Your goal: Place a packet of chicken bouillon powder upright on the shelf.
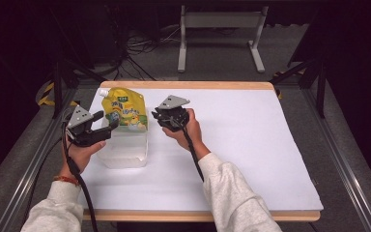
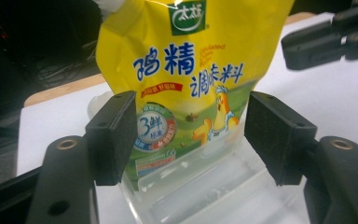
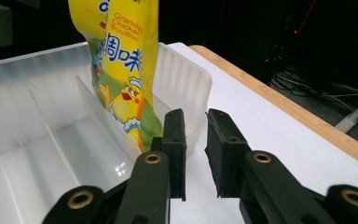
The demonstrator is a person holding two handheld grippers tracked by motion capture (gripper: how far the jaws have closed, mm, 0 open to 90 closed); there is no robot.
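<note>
- A yellow seasoning pouch [image 1: 123,109] printed with a cartoon chicken is seen standing upright in the far end of a clear plastic bin [image 1: 124,153], its white cap at the upper left corner.
- In the right gripper view the pouch [image 3: 121,70] is shown edge-on, resting just behind a low divider inside the bin [image 3: 37,154]; the bin's ribbed wall rises behind it.
- The bin is placed on the left part of a white counter [image 1: 251,145] with a wooden rim.
- The left gripper [image 1: 107,126] is held over the near left side of the bin, pointed at the pouch. In its own view its fingers [image 2: 113,135] are spread wide apart, with the pouch [image 2: 191,79] framed between them but not touched.
- The right gripper [image 1: 160,117] is held just to the right of the bin, near the pouch. In its own view its fingers [image 3: 175,149] are nearly together with a narrow gap left between them, and nothing is gripped.
- Pale sleeves are seen on both forearms at the near edge.
- Beyond the counter, a grey floor, loose cables and a white frame are visible.
</note>
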